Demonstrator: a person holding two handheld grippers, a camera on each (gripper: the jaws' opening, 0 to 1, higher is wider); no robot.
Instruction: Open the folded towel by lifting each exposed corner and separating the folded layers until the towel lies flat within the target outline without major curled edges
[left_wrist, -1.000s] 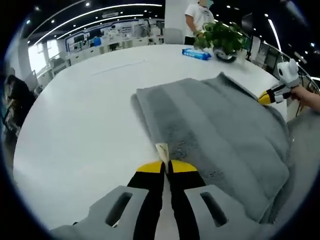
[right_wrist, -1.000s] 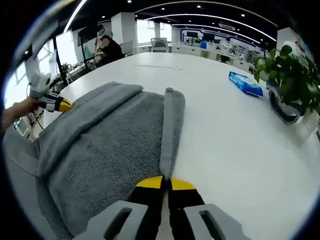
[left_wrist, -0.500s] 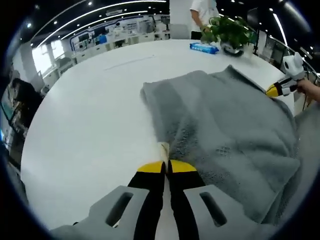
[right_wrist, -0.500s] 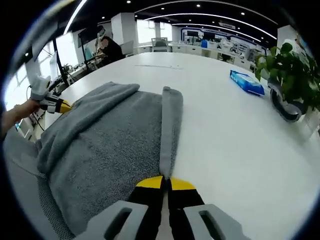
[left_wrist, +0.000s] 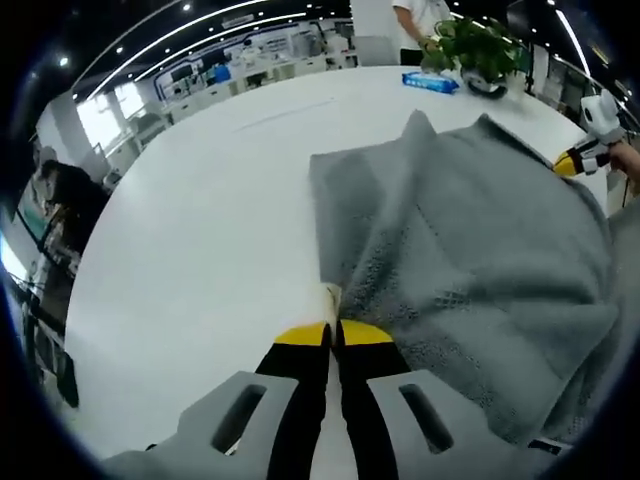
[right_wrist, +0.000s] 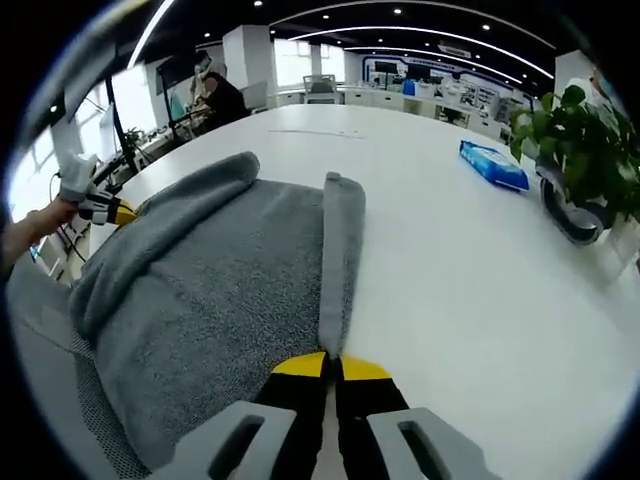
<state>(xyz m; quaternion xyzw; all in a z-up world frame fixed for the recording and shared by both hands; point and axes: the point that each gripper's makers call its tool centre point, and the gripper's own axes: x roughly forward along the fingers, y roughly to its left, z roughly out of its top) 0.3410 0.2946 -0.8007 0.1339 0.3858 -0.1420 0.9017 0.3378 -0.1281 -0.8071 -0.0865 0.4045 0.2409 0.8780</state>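
Note:
A grey towel (left_wrist: 470, 240) lies partly folded on the white round table (left_wrist: 190, 250). My left gripper (left_wrist: 333, 325) is shut on the towel's near corner, where a white label sticks out. Its edge rises into a raised fold toward the far side. In the right gripper view the same towel (right_wrist: 220, 290) spreads left, with a rolled edge running straight up from my right gripper (right_wrist: 331, 358), which is shut on that edge. The left gripper (right_wrist: 110, 210) shows at the far left, the right gripper (left_wrist: 580, 160) at the far right of the left gripper view.
A potted plant (right_wrist: 585, 150) and a blue packet (right_wrist: 492, 165) stand on the table's far side. A grey mesh chair (right_wrist: 50, 350) sits by the table's near edge under the hanging towel. People stand and sit beyond the table.
The left gripper has pulled its corner of the towel outward and up; the towel's left layer now bulges higher into a rolled ridge. The right gripper has stayed put.

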